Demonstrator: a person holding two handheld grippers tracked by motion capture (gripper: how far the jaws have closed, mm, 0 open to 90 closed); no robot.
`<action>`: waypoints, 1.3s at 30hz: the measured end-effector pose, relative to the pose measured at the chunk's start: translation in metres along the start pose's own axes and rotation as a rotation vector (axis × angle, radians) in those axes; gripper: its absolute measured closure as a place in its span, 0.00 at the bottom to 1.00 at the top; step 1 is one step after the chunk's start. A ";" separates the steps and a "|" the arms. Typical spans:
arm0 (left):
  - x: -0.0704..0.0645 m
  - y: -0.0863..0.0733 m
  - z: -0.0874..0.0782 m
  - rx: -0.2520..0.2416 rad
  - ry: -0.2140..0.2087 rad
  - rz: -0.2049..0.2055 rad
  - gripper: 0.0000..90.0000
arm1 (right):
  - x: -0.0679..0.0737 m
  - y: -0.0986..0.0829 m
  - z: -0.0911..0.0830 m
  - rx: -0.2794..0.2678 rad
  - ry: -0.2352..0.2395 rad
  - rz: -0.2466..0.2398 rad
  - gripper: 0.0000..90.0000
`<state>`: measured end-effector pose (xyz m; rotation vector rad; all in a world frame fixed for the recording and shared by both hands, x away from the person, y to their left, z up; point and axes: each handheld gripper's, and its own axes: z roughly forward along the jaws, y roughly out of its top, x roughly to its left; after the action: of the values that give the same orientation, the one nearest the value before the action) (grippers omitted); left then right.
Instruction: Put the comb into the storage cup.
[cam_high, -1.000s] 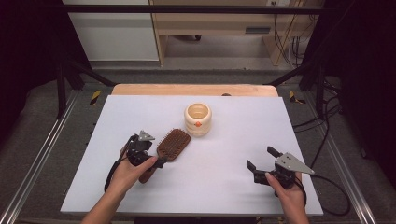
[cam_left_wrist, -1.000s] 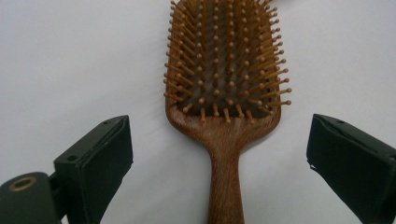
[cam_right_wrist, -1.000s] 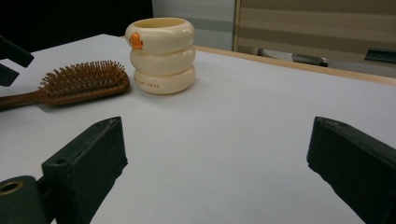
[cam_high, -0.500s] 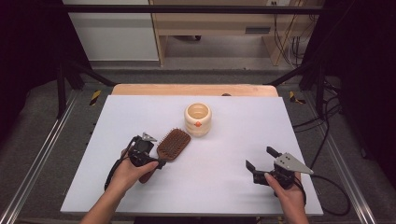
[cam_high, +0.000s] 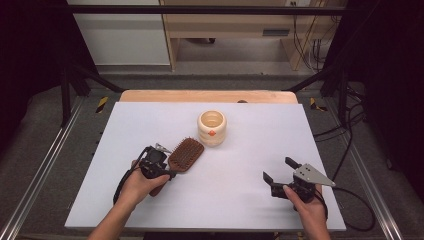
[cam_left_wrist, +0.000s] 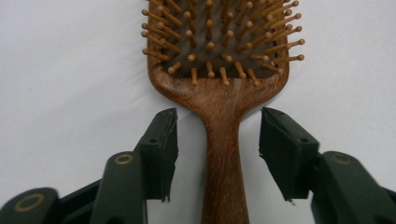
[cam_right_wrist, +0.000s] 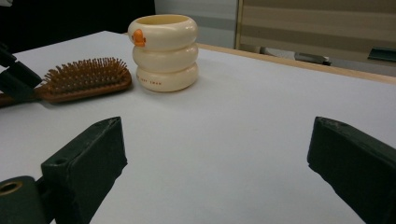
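Two parted jaws of the left hand-held gripper (cam_left_wrist: 218, 154) straddled the hairbrush (cam_left_wrist: 219, 70) handle, ungripped; closing them seemed the next move.

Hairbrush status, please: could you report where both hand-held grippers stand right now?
Left hand-held gripper open, jaws either side of hairbrush handle, not clamped. Right hand-held gripper open, idle over table. Cream cup beyond brush head, not blocking.
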<state>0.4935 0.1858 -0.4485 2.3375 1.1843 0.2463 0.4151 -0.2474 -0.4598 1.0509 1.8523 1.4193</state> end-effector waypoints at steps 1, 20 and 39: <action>0.000 0.000 0.000 -0.001 -0.001 0.001 0.55 | 0.000 0.000 0.000 0.001 0.000 -0.001 0.05; -0.004 0.003 0.007 0.074 0.025 0.040 0.70 | 0.001 0.000 0.000 0.004 0.006 -0.009 0.05; -0.009 0.007 0.008 0.121 0.048 0.079 0.75 | 0.002 0.000 0.001 0.012 0.011 -0.012 0.05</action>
<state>0.4959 0.1723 -0.4511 2.4996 1.1602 0.2664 0.4150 -0.2452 -0.4599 1.0375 1.8746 1.4115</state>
